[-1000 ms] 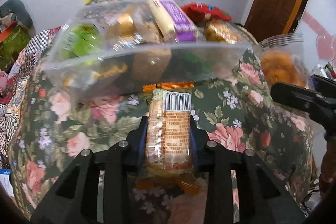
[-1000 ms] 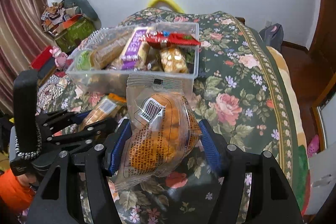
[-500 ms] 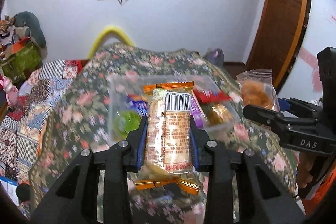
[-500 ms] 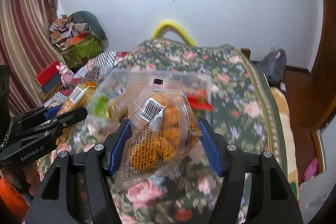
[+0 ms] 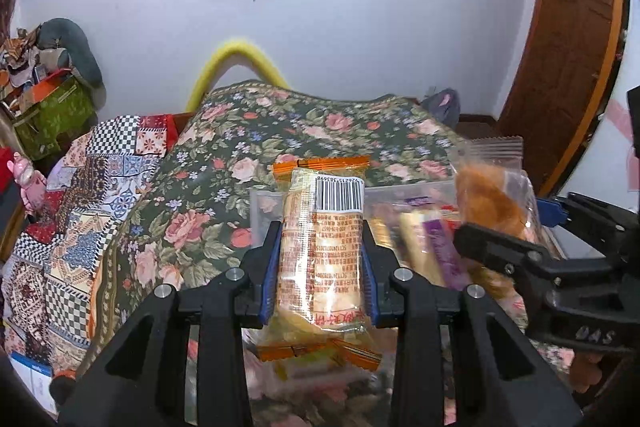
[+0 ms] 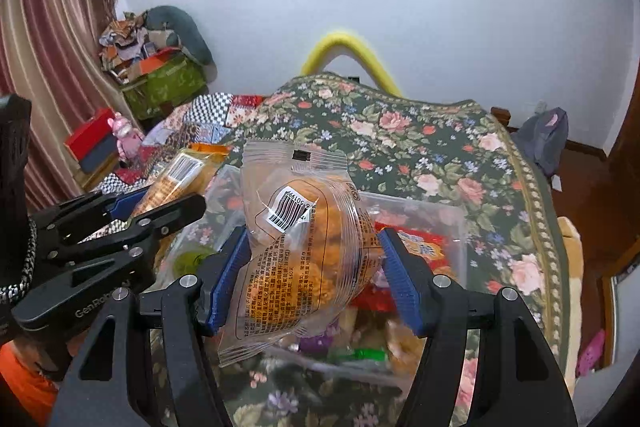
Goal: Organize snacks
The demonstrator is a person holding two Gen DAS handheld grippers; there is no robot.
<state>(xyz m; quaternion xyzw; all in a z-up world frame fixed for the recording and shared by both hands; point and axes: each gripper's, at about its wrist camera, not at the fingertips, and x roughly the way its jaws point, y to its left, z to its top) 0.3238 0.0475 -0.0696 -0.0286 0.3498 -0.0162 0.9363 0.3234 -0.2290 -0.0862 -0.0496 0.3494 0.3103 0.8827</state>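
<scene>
My left gripper (image 5: 320, 259) is shut on an orange-ended biscuit packet (image 5: 322, 247) with a barcode, held upright above the clear plastic snack box (image 5: 260, 203). My right gripper (image 6: 310, 267) is shut on a clear bag of orange fried snacks (image 6: 304, 251), held over the same box (image 6: 456, 223). The box holds several wrapped snacks, among them a purple bar (image 5: 442, 251) and a red packet (image 6: 416, 243). Each gripper shows in the other's view: the right one (image 5: 520, 239) with its bag, the left one (image 6: 156, 207) with its packet.
The box sits on a bed with a dark floral cover (image 6: 432, 151). A patchwork quilt (image 5: 80, 195) lies to the left. A yellow curved bar (image 5: 236, 59) stands at the bed's far end by the white wall. A wooden door (image 5: 576, 47) is right; boxes and clutter (image 6: 160, 75) stand at left.
Both grippers have risen and come over the snack box, which now lies lower and closer beneath them. Both keep their packets.
</scene>
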